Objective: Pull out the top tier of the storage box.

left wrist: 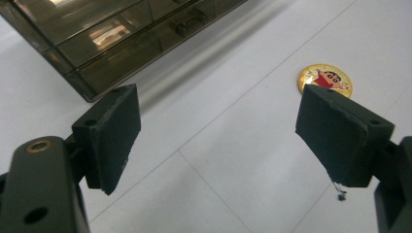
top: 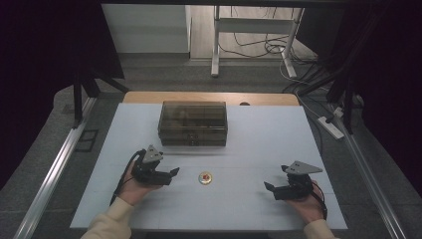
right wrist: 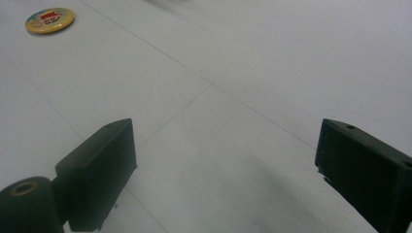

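Nearest me, both grippers rest low over the table (top: pixel 259 134), jaws spread and holding nothing. Between them lies the round badge (top: pixel 205 178), flat, so no long axis. I judge my left gripper (top: pixel 171 174) nearer it than my right gripper (top: pixel 269 188). Farther back stands what looks like a smoky drawer box (top: pixel 193 123).

Your left claw (top: pixel 173 172): jaws spread wide, nothing between them, pointing right and inward, your hand (top: pixel 130 186) cupping it from below. Your right claw (top: pixel 269 187): jaws wide apart, empty, pointing left, resting in your palm (top: pixel 307 203). Both forearms low, cream sleeves at wrists.
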`<state>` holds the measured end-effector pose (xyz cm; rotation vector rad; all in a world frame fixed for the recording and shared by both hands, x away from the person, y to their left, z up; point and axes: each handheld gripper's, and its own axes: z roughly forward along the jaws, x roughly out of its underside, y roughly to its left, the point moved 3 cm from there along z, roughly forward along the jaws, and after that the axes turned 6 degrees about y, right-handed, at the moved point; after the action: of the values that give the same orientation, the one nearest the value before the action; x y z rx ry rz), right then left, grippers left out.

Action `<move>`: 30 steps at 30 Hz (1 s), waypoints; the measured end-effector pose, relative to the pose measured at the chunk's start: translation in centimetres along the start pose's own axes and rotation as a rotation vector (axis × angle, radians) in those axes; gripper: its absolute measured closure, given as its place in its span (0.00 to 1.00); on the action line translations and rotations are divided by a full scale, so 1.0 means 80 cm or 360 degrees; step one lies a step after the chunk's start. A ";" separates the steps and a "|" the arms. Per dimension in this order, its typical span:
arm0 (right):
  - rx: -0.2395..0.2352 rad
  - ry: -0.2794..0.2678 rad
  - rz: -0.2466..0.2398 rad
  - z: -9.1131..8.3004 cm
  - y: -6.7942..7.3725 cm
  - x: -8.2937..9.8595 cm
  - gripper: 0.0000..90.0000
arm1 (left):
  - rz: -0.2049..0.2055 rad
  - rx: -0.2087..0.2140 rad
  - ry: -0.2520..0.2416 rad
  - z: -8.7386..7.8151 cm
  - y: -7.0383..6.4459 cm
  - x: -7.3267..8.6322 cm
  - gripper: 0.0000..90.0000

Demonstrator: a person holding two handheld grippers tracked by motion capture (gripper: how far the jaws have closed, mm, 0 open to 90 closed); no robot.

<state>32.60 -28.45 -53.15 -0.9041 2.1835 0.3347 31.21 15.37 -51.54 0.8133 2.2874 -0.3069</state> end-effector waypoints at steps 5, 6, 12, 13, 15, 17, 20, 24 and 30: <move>-0.0023 -0.0023 0.0028 0.004 0.000 -0.007 0.11 | -0.0020 0.0014 0.0005 0.003 0.004 -0.003 0.19; -0.0022 -0.0027 0.0021 0.004 0.001 -0.009 0.11 | -0.0017 0.0012 0.0007 0.004 0.004 -0.004 0.19; -0.0026 -0.0033 -0.0006 0.007 0.007 -0.018 0.12 | -0.0036 0.0024 0.0009 0.005 0.009 -0.004 0.19; -0.0024 -0.0033 -0.0010 0.008 0.006 -0.019 0.12 | -0.0038 0.0024 0.0009 0.005 0.010 -0.004 0.20; -0.0026 -0.0034 -0.0010 0.010 0.006 -0.022 0.12 | -0.0041 0.0017 0.0011 0.004 0.012 -0.004 0.20; -0.0027 -0.0036 -0.0011 0.012 0.006 -0.025 0.12 | -0.0040 0.0013 0.0011 0.004 0.013 -0.004 0.20; -0.0034 -0.0044 -0.0018 0.013 0.008 -0.030 0.13 | -0.0039 0.0006 0.0011 0.004 0.015 -0.004 0.20; -0.0039 -0.0056 -0.0014 0.012 0.008 -0.034 0.13 | -0.0039 0.0004 0.0016 0.004 0.016 -0.004 0.20; -0.0046 -0.0073 -0.0013 0.011 0.008 -0.039 0.13 | -0.0038 0.0001 0.0012 0.002 0.019 -0.006 0.20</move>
<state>34.14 -25.99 -51.57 -0.9126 2.1373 0.3803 32.51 16.24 -51.34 0.7895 2.3056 -0.3153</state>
